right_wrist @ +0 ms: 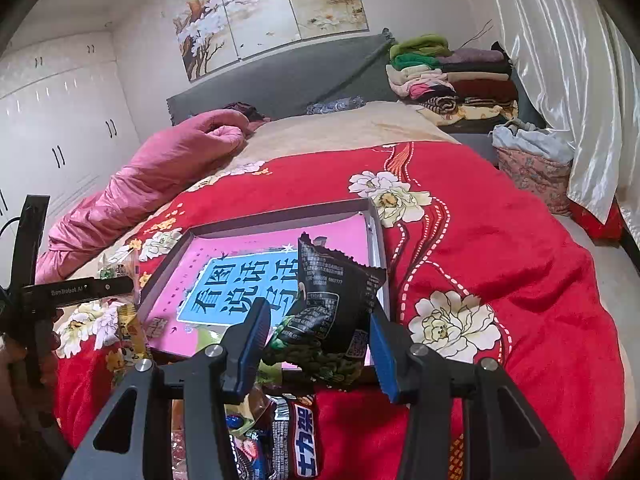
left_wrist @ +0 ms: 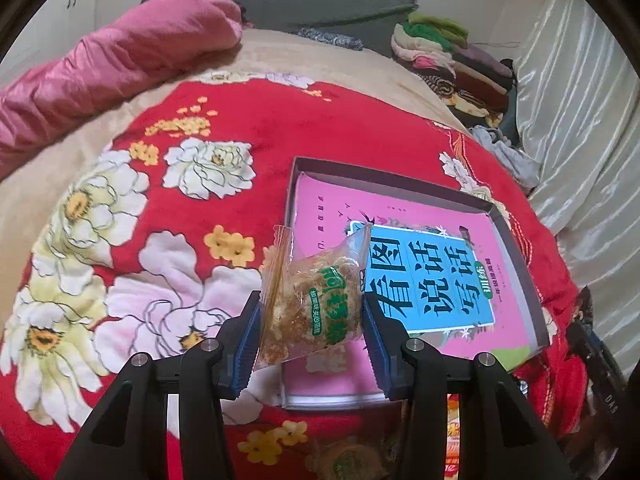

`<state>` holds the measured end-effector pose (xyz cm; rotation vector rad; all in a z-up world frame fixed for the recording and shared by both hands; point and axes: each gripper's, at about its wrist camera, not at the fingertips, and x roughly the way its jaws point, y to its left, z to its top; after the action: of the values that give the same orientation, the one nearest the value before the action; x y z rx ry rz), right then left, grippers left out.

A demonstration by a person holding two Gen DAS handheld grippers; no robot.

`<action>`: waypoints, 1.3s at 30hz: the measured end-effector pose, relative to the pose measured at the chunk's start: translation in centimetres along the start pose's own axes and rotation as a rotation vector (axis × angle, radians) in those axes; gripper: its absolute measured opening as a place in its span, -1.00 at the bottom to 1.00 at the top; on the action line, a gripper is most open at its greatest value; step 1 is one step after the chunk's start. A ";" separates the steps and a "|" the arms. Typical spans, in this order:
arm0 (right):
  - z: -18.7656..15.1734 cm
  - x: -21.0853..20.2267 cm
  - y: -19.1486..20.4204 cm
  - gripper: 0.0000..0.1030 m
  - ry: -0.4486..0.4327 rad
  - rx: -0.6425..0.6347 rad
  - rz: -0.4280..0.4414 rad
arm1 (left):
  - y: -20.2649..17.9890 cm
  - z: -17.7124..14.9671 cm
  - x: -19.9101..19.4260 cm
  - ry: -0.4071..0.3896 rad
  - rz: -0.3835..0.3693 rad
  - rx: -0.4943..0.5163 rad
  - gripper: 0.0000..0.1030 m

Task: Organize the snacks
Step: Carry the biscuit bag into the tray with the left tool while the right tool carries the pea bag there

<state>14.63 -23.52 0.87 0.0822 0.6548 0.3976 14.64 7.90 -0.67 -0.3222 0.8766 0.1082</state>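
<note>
My left gripper (left_wrist: 311, 312) is shut on a clear snack packet with green print (left_wrist: 316, 304) and holds it above the near left edge of a shallow grey box (left_wrist: 516, 236). A pink and blue book (left_wrist: 432, 276) lies in the box. My right gripper (right_wrist: 316, 330) is shut on a black snack packet (right_wrist: 332, 312) and holds it above the near right part of the same box (right_wrist: 376, 236) and book (right_wrist: 240, 280). More snack packets (right_wrist: 292, 436) lie on the red blanket just below my right gripper.
The box lies on a red flowered blanket (left_wrist: 132, 208) on a bed. A pink duvet (right_wrist: 160, 168) is rolled at the far left. Folded clothes (right_wrist: 452, 76) are stacked at the far right. The left gripper's body (right_wrist: 60, 292) shows at the left edge, with snacks (right_wrist: 128, 332) beside it.
</note>
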 end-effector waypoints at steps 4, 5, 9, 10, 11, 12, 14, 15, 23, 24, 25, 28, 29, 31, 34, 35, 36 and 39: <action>0.2 0.9 0.0 -0.06 0.006 -0.003 -0.004 | -0.3 0.1 0.7 0.004 -0.004 0.013 -0.04; 0.2 1.2 0.0 -0.06 0.009 -0.002 -0.003 | -0.3 0.1 0.8 0.007 -0.008 0.017 -0.04; 0.3 1.9 -0.1 -0.06 0.018 -0.005 -0.001 | -0.8 0.0 1.5 0.021 -0.022 0.040 -0.04; 0.3 2.2 0.0 -0.06 0.021 -0.008 -0.003 | -0.9 -0.1 1.7 0.028 -0.027 0.045 -0.04; 0.2 2.4 0.0 -0.06 0.027 -0.008 0.001 | -1.0 -0.2 1.9 0.035 -0.028 0.046 -0.04; 0.2 2.6 0.0 -0.06 0.031 -0.008 0.003 | -1.1 -0.2 2.0 0.043 -0.034 0.043 -0.04; 0.1 3.0 0.0 -0.06 0.035 -0.010 0.000 | -1.3 -0.3 2.3 0.053 -0.049 0.043 -0.04; 0.1 3.2 0.0 -0.06 0.038 -0.008 -0.002 | -1.4 -0.4 2.4 0.052 -0.053 0.048 -0.04; 0.1 4.4 -0.3 -0.06 0.057 -0.002 -0.012 | -1.3 -0.5 2.9 0.066 -0.069 0.051 -0.04; 0.1 4.5 -0.3 -0.06 0.059 -0.004 -0.013 | -1.3 -0.5 3.1 0.071 -0.074 0.053 -0.04; 0.1 4.7 -0.2 -0.06 0.063 -0.009 -0.018 | -1.2 -0.6 3.3 0.076 -0.075 0.054 -0.04; 0.1 5.1 0.1 -0.06 0.073 -0.034 -0.038 | -1.3 -0.6 3.5 0.073 -0.069 0.067 -0.04; 0.1 5.2 0.2 -0.06 0.077 -0.038 -0.041 | -1.4 -0.6 3.5 0.073 -0.068 0.069 -0.04; 0.1 5.5 0.3 -0.06 0.085 -0.044 -0.051 | -1.5 -0.6 3.6 0.072 -0.068 0.072 -0.03; 0.0 5.8 0.2 -0.06 0.098 -0.047 -0.060 | -1.6 -0.7 3.6 0.073 -0.071 0.079 -0.03; -0.1 5.9 0.2 -0.06 0.102 -0.046 -0.061 | -1.6 -0.7 3.6 0.077 -0.080 0.077 -0.03; -0.1 6.0 0.2 -0.06 0.108 -0.048 -0.066 | -1.6 -0.7 3.7 0.083 -0.091 0.073 -0.03; -0.2 6.1 0.2 -0.05 0.116 -0.054 -0.073 | -1.7 -0.9 3.9 0.091 -0.093 0.073 -0.03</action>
<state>18.85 -20.99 -2.81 -0.0158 0.7585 0.3508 16.83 5.89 -3.78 -0.3009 0.9514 -0.0249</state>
